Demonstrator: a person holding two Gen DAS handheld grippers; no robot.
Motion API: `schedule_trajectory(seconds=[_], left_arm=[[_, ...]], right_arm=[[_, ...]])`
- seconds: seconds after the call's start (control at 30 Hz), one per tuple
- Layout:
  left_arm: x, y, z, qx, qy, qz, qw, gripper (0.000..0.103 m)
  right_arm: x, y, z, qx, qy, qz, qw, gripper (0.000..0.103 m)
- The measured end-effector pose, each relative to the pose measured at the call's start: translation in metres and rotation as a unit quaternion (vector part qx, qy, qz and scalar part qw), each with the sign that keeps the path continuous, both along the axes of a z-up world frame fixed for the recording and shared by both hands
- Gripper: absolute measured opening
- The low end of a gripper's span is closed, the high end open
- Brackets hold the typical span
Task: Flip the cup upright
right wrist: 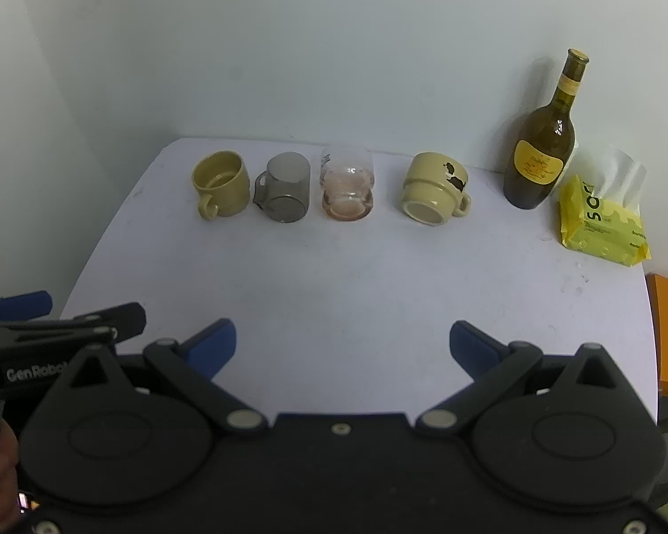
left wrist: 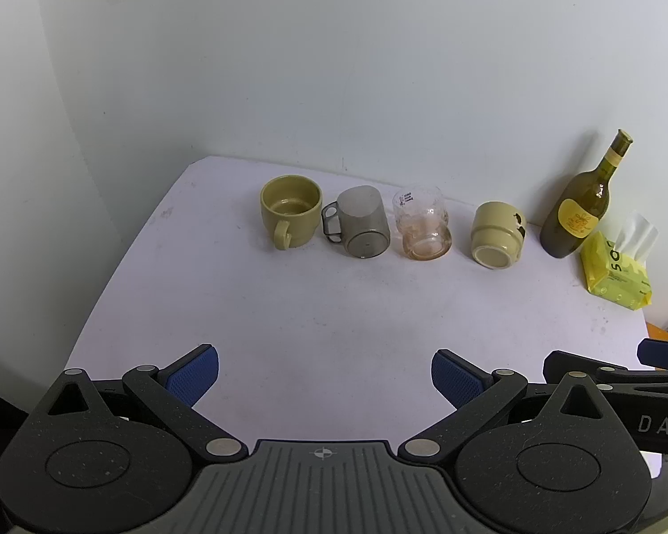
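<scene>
1. You had not begun the flip: the cream ceramic mug with a dark animal motif lay on its side toward the right of the white table, base facing you, beside the olive glass bottle.
2. Your left hand-held gripper and right hand-held gripper both hovered wide apart and empty, well short of the row.
3. The olive-yellow ceramic mug looked upright; the grey translucent mug and clear glass tumbler were hard to judge.
4. The right view showed the cream mug's handle; the left view did not.
</scene>
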State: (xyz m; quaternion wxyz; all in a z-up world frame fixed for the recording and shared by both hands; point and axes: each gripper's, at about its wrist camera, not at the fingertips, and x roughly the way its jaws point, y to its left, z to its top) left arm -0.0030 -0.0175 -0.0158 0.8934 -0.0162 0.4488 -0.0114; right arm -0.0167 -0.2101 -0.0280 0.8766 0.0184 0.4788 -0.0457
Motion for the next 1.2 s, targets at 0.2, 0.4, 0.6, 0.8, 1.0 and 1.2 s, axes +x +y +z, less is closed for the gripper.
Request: schedule_trajectory(seconds=[0.2,0.4,0.6,0.8,1.0,1.2], left_arm=[[0.001,0.001,0.001,0.000,0.002,-0.001,1.0000,0.103],[0.001,0.004,0.002,-0.001,0.001,-0.003,1.0000,0.103],[-0.002,0.004,0.004,-0.002,0.003,-0.005,1.0000,0.103],[-0.006,0.009,0.006,-0.007,0.001,0.003,1.0000,0.103],[-0.006,0.018,-0.003,-0.024,-0.006,0.016,0.9996,0.103],[-0.013,0.031,-0.004,-0.054,-0.007,0.037,0.9978,0.103]], right_arm=[[0.001,0.000,-0.001,0.002,0.000,0.003,1.000,0.103],[0.001,0.000,-0.001,0.004,-0.001,0.006,1.000,0.103],[0.002,-0.001,-0.003,0.011,0.000,0.003,1.000,0.103],[0.001,0.000,-0.002,0.015,0.001,0.005,1.000,0.103],[-0.002,0.001,0.000,0.022,-0.005,0.012,1.000,0.103],[0.000,0.004,0.004,0.028,-0.008,0.008,1.000,0.102]])
